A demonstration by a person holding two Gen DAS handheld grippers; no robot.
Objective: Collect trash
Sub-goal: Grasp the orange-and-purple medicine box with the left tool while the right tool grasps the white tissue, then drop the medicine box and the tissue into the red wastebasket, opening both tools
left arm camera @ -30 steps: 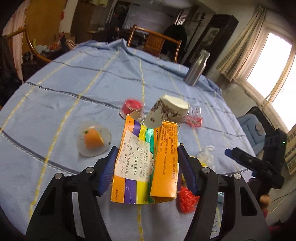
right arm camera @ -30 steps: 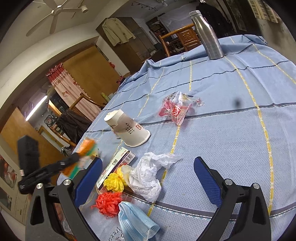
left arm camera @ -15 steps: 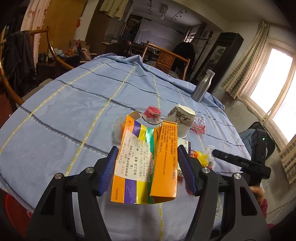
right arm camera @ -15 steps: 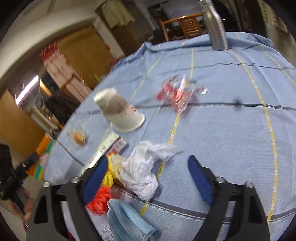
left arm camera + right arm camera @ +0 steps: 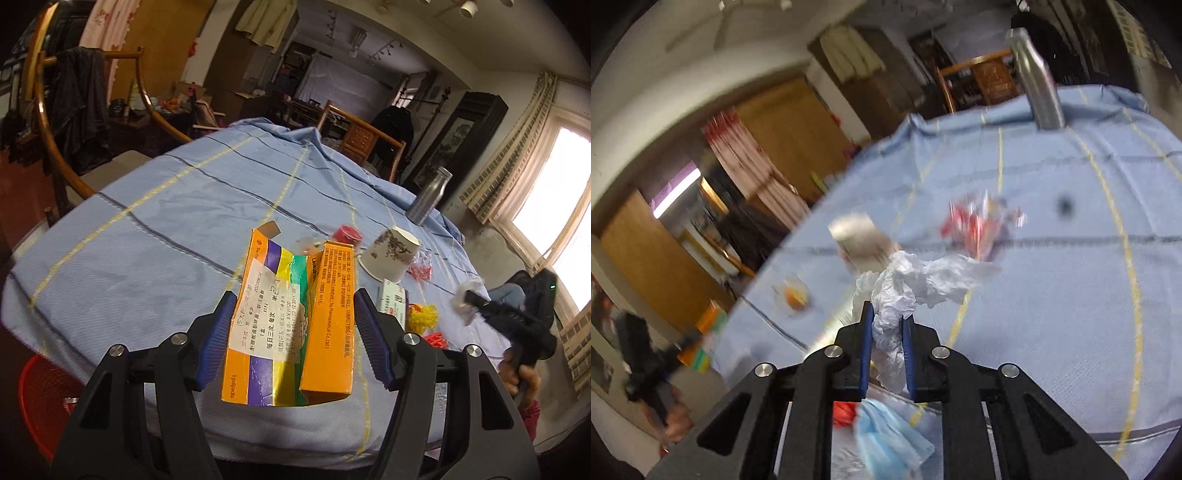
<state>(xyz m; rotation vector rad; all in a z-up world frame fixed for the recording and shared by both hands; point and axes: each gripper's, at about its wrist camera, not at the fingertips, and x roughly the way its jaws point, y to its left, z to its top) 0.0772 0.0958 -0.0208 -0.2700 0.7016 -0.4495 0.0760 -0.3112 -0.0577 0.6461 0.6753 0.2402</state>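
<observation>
our left claw grips a flattened orange box between its pads, held off the near edge of the table; a red basket waits low at 8 o'clock. our right claw is pinched narrow on a crumpled white tissue, a blue face mask just below it. farther out lie a tipped paper cup at 1 o'clock, red wrappers and a metal bottle. we judge the step is carrying both loads to the basket: keep both grips firm, swing down toward 8 o'clock, and release only once over the rim. the right view is blurred.
</observation>
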